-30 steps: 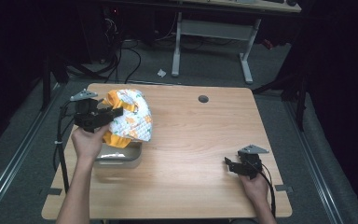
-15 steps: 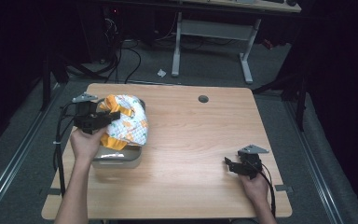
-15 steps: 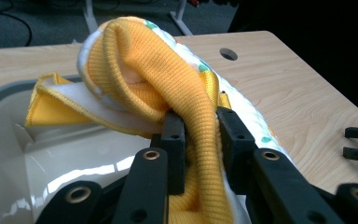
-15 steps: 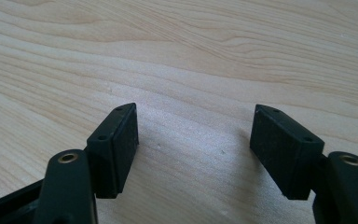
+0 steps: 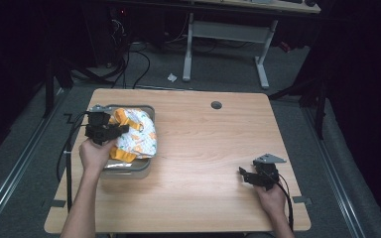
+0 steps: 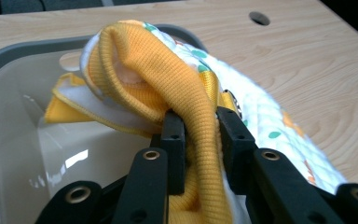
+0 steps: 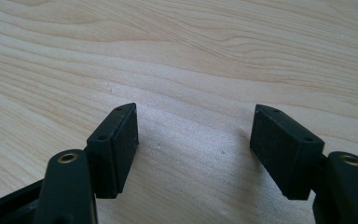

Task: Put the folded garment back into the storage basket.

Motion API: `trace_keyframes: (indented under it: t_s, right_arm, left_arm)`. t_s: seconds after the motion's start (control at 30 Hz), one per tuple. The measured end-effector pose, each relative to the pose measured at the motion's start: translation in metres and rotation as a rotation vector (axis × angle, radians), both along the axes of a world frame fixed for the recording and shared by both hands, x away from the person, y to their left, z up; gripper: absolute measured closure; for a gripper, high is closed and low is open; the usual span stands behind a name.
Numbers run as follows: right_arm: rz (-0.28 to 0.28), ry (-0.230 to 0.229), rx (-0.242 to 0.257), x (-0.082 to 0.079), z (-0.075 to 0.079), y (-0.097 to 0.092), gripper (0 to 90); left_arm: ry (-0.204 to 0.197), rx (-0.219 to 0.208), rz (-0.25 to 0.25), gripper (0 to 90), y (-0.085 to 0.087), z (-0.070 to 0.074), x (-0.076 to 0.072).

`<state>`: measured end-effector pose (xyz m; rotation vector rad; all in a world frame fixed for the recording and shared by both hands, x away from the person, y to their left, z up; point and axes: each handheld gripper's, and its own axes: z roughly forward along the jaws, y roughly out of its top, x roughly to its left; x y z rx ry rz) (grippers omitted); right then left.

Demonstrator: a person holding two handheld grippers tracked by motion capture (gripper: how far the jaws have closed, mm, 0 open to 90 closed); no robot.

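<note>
A bundled cloth (image 5: 135, 135), white with orange and teal spots and a yellow ribbed edge (image 6: 168, 84), hangs half inside a grey tub (image 5: 128, 167) at the table's left. My left gripper (image 5: 110, 130) is shut on the yellow ribbed fold (image 6: 200, 154), with the cloth draped over the tub's right rim (image 6: 186, 33). Near the table's front right my right gripper (image 5: 247, 175) rests low over bare wood, its jaws open with nothing between the pads (image 7: 121, 144).
The wooden table (image 5: 203, 148) has a round cable hole (image 5: 216, 105) toward the back. The tub's pale inside (image 6: 37, 154) shows under the cloth. Cables and a metal desk frame (image 5: 225, 34) lie on the dark floor behind the table.
My left gripper has come down and slightly back with the cloth, lowering the bundle from above the tub into it. The right gripper has stayed put.
</note>
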<state>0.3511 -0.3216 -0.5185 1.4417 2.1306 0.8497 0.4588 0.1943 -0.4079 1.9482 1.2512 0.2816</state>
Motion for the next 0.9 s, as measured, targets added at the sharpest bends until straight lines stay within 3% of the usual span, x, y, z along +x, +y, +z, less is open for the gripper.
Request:
trace_keyframes:
  t_s: [0.17,0.5,0.9]
  right_arm:
    - [0.000,0.000,0.000,0.000,0.000,0.000,32.7]
    - [0.003,0.000,0.001,0.000,0.000,0.000,32.7]
    - [0.000,0.002,0.001,0.000,0.000,0.000,32.7]
  left_arm:
    - [0.023,0.067,0.007,74.9,-0.001,-0.010,0.008]
    - [0.062,0.146,-0.003,74.7,-0.007,-0.024,0.018]
    - [0.087,0.191,0.012,72.8,-0.011,-0.031,0.026]
